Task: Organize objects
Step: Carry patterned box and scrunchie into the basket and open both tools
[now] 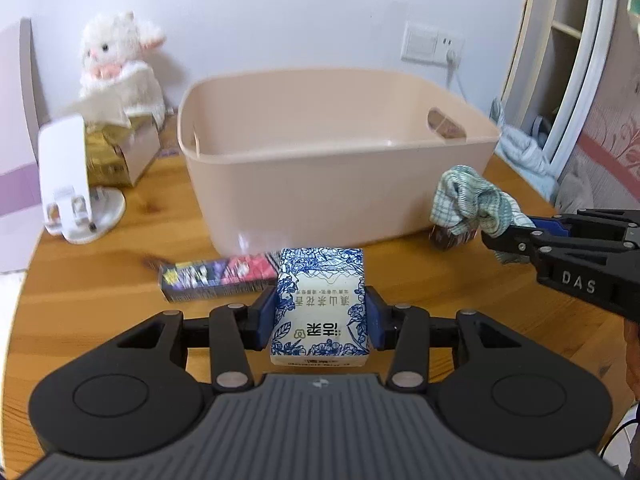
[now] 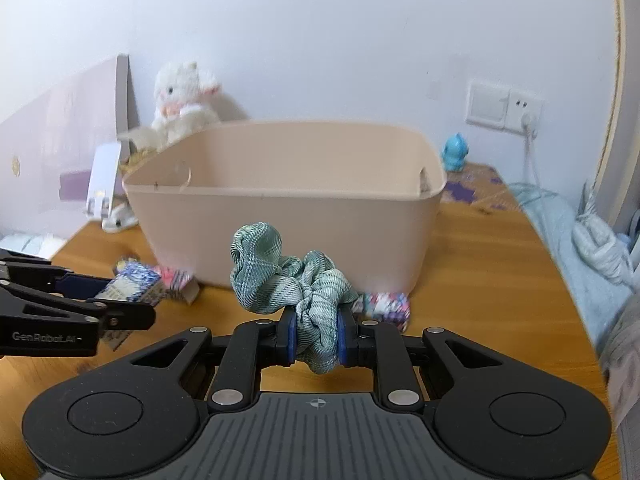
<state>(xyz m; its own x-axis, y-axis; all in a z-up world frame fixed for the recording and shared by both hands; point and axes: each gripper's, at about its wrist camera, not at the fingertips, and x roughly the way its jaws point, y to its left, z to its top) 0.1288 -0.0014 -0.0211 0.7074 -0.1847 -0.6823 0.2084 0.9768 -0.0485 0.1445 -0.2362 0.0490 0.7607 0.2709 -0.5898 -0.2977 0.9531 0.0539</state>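
Meanwhile, the left gripper point(image 1: 320, 316) is gripping a blue-and-white floral carton point(image 1: 320, 304) as the right gripper's point(image 2: 317, 340) fingers are pinching a green checked fabric scrunchie point(image 2: 296, 280), both near the empty beige plastic tub point(image 1: 332, 152); patterned small boxes point(image 1: 218, 278) are waiting on the wooden counter point(image 1: 120, 280).

Smooth, faintly glossy plastic tub point(image 1: 336, 184), woven checked cloth scrunchie point(image 2: 296, 284), printed, probably paper carton point(image 1: 320, 308), varnished wood table point(image 2: 480, 280)
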